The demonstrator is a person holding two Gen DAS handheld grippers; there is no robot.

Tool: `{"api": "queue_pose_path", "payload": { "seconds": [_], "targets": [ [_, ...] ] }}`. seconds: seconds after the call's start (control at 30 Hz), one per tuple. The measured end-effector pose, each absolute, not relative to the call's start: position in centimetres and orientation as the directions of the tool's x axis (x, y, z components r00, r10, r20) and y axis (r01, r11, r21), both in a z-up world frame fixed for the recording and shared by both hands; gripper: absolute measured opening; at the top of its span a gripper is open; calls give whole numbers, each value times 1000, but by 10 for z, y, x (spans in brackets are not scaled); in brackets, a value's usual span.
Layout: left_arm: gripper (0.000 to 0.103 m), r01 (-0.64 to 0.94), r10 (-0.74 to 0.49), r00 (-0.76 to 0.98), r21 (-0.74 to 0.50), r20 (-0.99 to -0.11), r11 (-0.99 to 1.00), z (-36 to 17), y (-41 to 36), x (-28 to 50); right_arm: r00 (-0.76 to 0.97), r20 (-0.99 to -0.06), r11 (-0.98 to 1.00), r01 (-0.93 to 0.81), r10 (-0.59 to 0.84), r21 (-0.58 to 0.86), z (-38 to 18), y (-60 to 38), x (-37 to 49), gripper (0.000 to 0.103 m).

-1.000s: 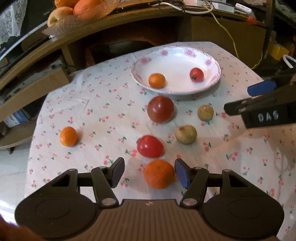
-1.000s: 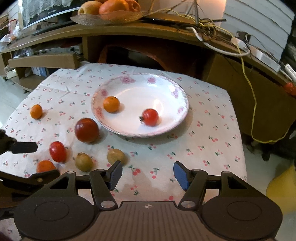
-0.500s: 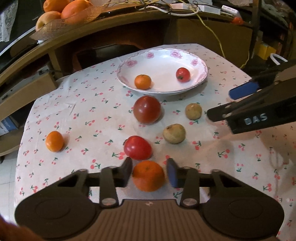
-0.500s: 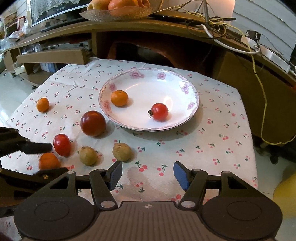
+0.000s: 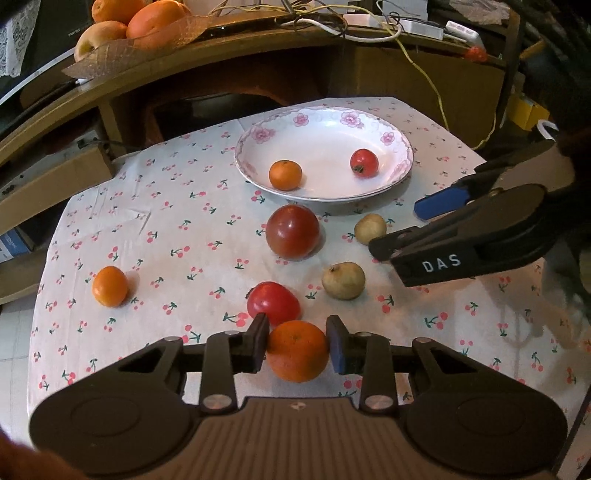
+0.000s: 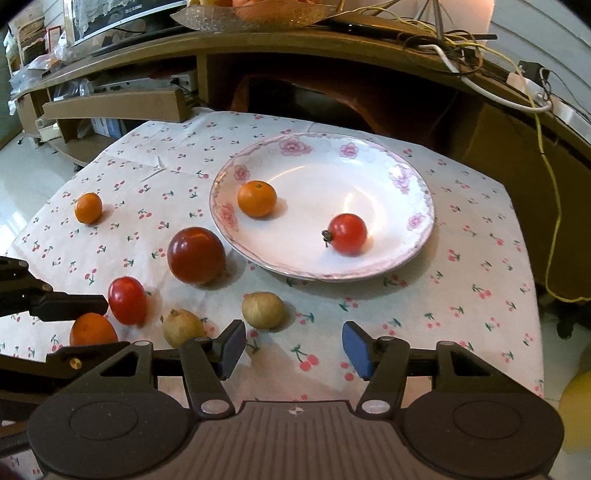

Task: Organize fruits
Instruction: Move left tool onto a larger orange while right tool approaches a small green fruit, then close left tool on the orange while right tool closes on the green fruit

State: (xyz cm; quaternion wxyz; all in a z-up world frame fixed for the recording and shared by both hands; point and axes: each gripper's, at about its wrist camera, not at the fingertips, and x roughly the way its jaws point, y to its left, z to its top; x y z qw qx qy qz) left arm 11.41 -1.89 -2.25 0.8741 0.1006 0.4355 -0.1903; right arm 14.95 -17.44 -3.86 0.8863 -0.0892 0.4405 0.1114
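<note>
My left gripper [image 5: 297, 345] is shut on an orange [image 5: 297, 350] at the near edge of the cherry-print tablecloth. A red tomato [image 5: 273, 302] lies just beyond it. A big dark-red tomato [image 5: 293, 232], two small tan fruits [image 5: 343, 280] [image 5: 370, 229] and a lone orange [image 5: 109, 286] lie on the cloth. The white floral plate [image 5: 400, 162] holds a small orange [image 5: 285, 174] and a small tomato [image 5: 364, 163]. My right gripper [image 6: 293, 349] is open and empty above the cloth, near one tan fruit [image 6: 263, 304]; the held orange [image 6: 92, 329] shows at left.
A wooden shelf [image 5: 221, 62] curves behind the table, with a fruit basket [image 5: 140, 33] and cables on it. The table's right edge [image 6: 535, 295] drops to the floor. The right gripper's body [image 5: 480, 236] hangs over the table's right side.
My left gripper's jaws have closed from wide open onto the orange. My right gripper has moved forward toward the plate and stays open.
</note>
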Motion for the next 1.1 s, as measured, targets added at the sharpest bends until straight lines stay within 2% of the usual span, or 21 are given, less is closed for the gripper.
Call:
{"api": "queue_pose_path", "payload": {
  "seconds": [0.07,0.17,0.3,0.7,1.1],
  "targets": [
    [39,419,-244,545,9,-802,908,-23,-18,114,582,-805,958,-278,113,-67,-40,-172,152,56],
    [39,422,-245,544,9,-803,907,-24,-19,114,580,-807,954,-289,110,-78,-43,-168,155,50],
    [39,425,-244,540,10,-805,905,-25,-20,113,576,-808,941,-327,126,-87,-42,-161,154,20],
    [39,421,-247,555,13,-794,907,-20,-19,113,609,-787,927,-344,98,-151,-35,-157,145,20],
    [39,414,-253,607,27,-754,910,3,-27,131,642,-755,944,-315,131,-104,-14,-165,141,20]
  ]
}}
